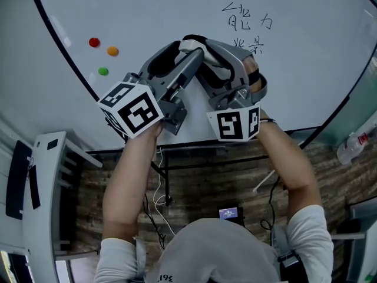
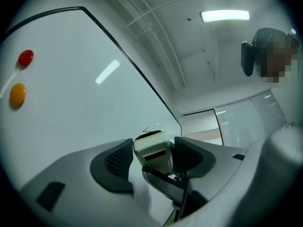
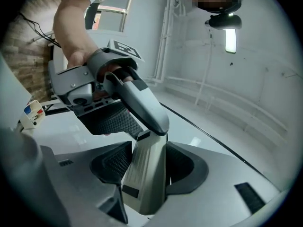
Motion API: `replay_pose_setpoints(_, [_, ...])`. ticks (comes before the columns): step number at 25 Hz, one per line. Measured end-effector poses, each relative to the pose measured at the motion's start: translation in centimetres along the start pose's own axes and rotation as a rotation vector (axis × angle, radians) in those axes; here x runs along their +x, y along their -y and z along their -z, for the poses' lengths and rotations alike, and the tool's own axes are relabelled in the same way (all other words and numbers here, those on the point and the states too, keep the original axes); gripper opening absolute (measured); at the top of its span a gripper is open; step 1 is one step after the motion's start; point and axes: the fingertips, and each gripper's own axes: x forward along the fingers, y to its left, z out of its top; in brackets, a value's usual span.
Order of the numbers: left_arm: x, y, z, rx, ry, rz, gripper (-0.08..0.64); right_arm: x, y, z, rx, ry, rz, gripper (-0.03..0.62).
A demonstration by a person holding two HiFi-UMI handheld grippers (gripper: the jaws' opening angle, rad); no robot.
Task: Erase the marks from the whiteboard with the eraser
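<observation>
The whiteboard (image 1: 177,10) fills the upper head view, with black handwritten marks (image 1: 247,22) at its upper right. Both grippers are raised in front of its lower middle, tips together. In the right gripper view the beige eraser (image 3: 144,174) stands on end between the pads of my right gripper (image 3: 147,167), which is shut on it. One grey finger (image 3: 137,103) of the left gripper lies over the eraser's far end, its other pad apart. In the left gripper view the eraser's end (image 2: 152,150) sits between the jaws of my left gripper (image 2: 152,161), which is open.
Red (image 1: 94,42), orange (image 1: 112,50) and green (image 1: 103,71) magnets stick to the board's left part. A white frame (image 1: 47,187) stands at the lower left. A plastic bottle (image 1: 353,146) lies at the right edge. Cables hang below the board's black lower edge (image 1: 194,149).
</observation>
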Motion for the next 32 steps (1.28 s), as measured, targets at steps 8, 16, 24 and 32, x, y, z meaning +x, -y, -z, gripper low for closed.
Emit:
replay_pose_setpoints(8, [0.9, 0.2, 0.0, -0.096, -0.025, 0.02, 0.241, -0.8, 0.5, 0.3, -0.042, 0.012, 0.004, 0.238])
replay_pose_setpoints(16, [1.9, -1.5, 0.2, -0.173, -0.002, -0.119, 0.238, -0.6, 0.2, 1.6, -0.123, -0.037, 0.035, 0.248])
replay_pose_setpoints(24, [1.9, -3.6, 1.0, -0.334, 0.032, -0.235, 0.238, -0.4, -1.3, 2.4, -0.282, -0.095, 0.07, 0.254])
replay_pose_setpoints(32, [1.9, -3.1, 1.6, -0.402, 0.036, -0.225, 0.238, 0.2, -2.0, 3.8, -0.373, -0.14, 0.093, 0.295])
